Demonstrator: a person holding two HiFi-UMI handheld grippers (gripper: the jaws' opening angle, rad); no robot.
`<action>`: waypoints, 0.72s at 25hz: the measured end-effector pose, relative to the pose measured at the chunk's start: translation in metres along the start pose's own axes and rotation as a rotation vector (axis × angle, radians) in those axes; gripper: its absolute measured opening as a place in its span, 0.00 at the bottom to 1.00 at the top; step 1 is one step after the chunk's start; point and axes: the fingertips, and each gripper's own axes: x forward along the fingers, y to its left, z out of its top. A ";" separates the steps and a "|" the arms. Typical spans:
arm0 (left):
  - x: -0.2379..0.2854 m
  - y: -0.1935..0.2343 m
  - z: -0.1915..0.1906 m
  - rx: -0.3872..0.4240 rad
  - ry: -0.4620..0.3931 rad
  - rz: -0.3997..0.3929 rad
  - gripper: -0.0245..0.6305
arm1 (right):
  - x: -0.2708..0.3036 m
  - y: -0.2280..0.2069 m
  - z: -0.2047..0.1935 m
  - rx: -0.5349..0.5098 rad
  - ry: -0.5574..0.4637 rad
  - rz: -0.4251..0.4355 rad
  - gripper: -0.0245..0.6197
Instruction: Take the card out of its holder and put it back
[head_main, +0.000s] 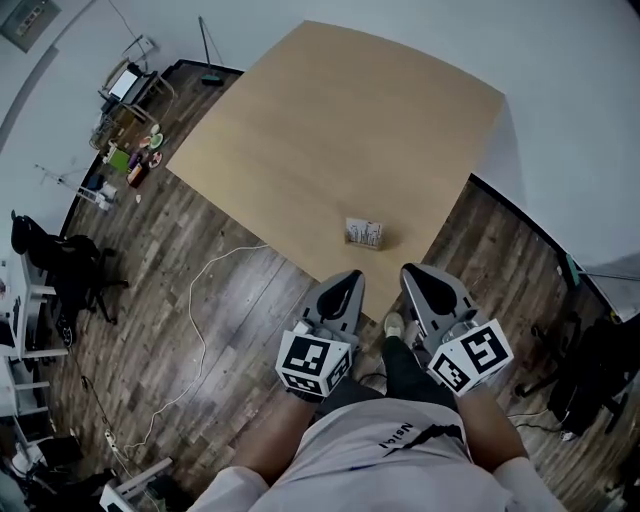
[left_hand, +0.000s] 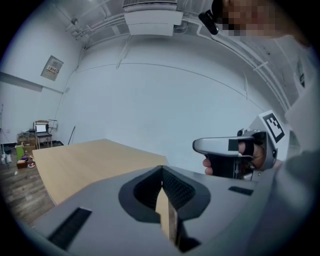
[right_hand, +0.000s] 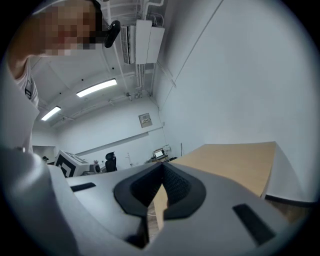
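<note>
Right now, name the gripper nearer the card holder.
The left gripper, its tip just below the card holder in the head view; the right gripper sits further aside.

Card holder (head_main: 364, 233) too small; its details unclear.

White walls (head_main: 560, 60), dark plank floor (head_main: 230, 300), tan table (head_main: 330, 130).

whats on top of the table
One card holder near the table front corner, card apparently inside. Nothing else shows on top. The left gripper and right gripper cover the corner itself in the head view.
</note>
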 end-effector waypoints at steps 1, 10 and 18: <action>0.010 0.003 -0.006 -0.003 -0.001 0.023 0.06 | 0.004 -0.011 -0.005 0.009 0.013 0.022 0.06; 0.066 0.044 -0.049 -0.020 -0.030 0.127 0.22 | 0.041 -0.056 -0.038 0.040 0.052 0.125 0.06; 0.109 0.097 -0.105 -0.014 -0.003 0.184 0.52 | 0.077 -0.076 -0.080 0.068 0.104 0.119 0.06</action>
